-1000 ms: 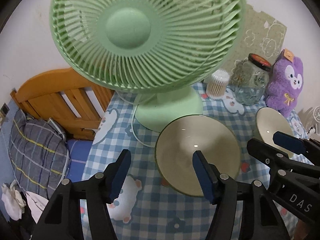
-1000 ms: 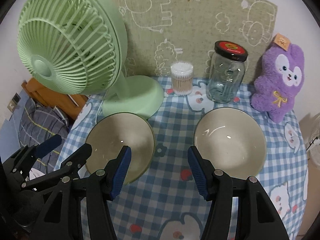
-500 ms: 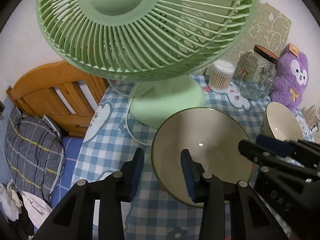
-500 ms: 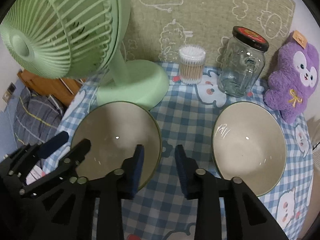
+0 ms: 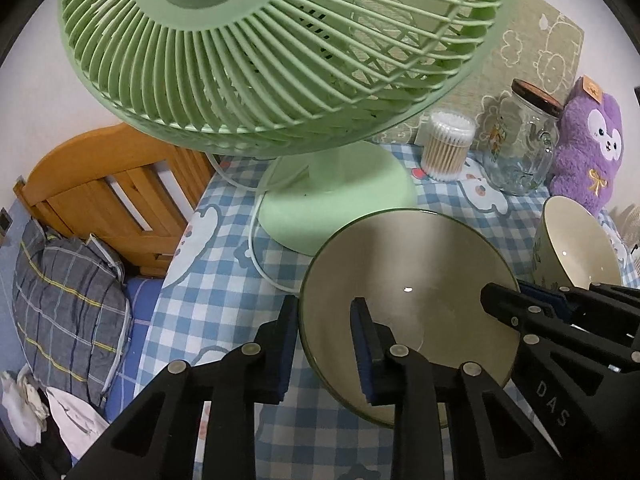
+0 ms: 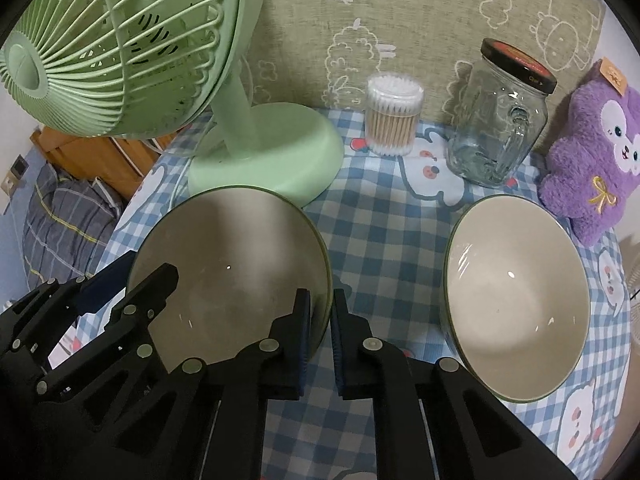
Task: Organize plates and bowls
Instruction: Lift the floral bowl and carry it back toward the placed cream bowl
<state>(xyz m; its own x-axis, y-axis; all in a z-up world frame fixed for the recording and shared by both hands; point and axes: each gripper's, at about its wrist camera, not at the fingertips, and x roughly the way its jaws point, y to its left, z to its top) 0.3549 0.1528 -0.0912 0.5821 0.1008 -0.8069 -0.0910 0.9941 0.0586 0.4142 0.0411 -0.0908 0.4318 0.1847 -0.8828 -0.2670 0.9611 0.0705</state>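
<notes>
My left hand-held gripper [image 5: 324, 344] straddles the left rim of the cream ceramic bowl with a thin green rim [image 5: 404, 296], one blue pad inside and one outside, with a gap still visible between the pads and the wall. From the right wrist view, my right hand-held gripper [image 6: 320, 334] is narrowed around the same bowl's [image 6: 228, 276] right rim, its pads close on either side of the wall; I cannot tell whether they are actually pressing it. The bowl sits on the blue-and-white checked surface [image 6: 384, 248], just in front of the round base of the pale green desk fan [image 6: 264, 152]. A second cream ceramic bowl [image 6: 516, 296] stands apart to the right, near the purple plush toy [image 6: 592, 160]. Behind the bowls stand a clear tub of cotton swabs [image 6: 394, 114] and a glass jar with a dark lid [image 6: 500, 120]. A wooden headboard [image 5: 116, 196] lies beyond the surface's left edge.
</notes>
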